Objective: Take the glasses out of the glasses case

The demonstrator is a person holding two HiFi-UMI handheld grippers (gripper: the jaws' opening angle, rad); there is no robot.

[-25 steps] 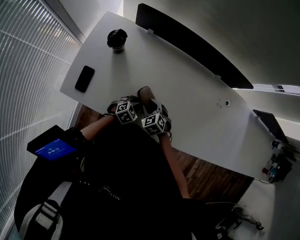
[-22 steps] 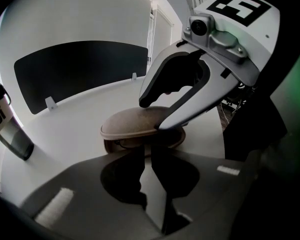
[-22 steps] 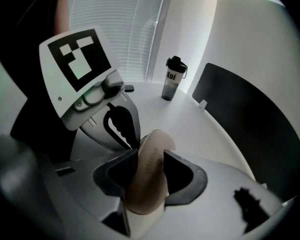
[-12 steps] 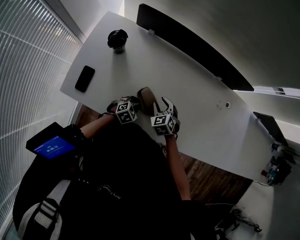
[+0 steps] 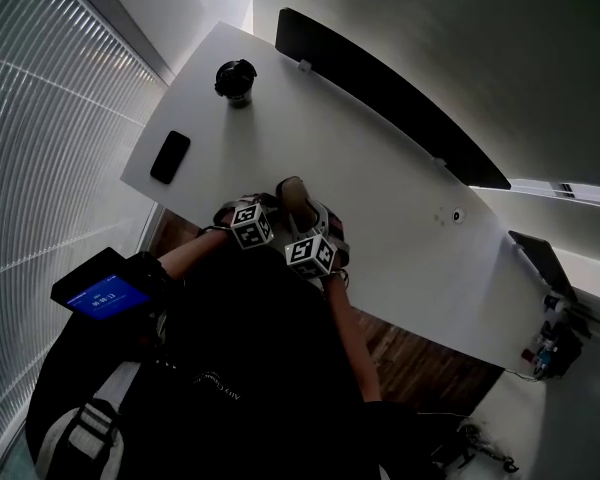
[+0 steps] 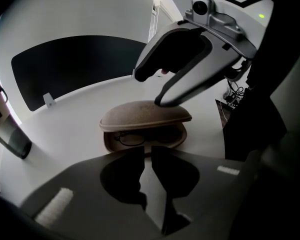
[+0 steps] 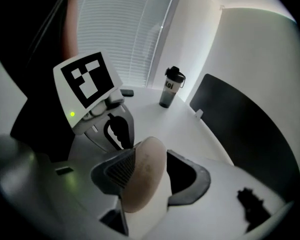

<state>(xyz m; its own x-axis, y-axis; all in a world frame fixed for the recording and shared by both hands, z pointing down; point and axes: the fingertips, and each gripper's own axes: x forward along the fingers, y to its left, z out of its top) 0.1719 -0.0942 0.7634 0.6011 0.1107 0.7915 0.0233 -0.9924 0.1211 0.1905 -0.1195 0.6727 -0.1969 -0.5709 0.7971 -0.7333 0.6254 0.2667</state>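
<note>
While the lid is only ajar, left gripper point(image 6: 146, 151): it hangs nearest the person, just short of the case. Its jaws are drawn almost together, with nothing in the thin slit. It is likely poised to reach in for the frames.
Glasses case point(image 6: 142, 115): it lies on the white table point(image 6: 65, 124) just beyond those jaws, its mouth turned toward them and its lid raised a little over the base.
Glasses point(image 6: 131, 138): they sit inside the base, under the lid, not yet taken out.
Right gripper point(image 7: 150, 159): its jaws have just been opening and stand wide, with the lid between them. The ribbed pad point(image 7: 121, 170) lies against the lid and the other jaw is off it. It seems to prop the lid rather than pinch it.
Phone point(image 5: 169, 157), bottle point(image 5: 235, 78): both are well apart at the far end, out of the work.
Dark panel point(image 5: 390, 93): it runs along the table's far edge.
Hard to make out: only one lens and a bit of frame show in the shadowed gap, and the hinge is hidden. In the head view the marker cubes cover both sets of jaws and most of the case.
</note>
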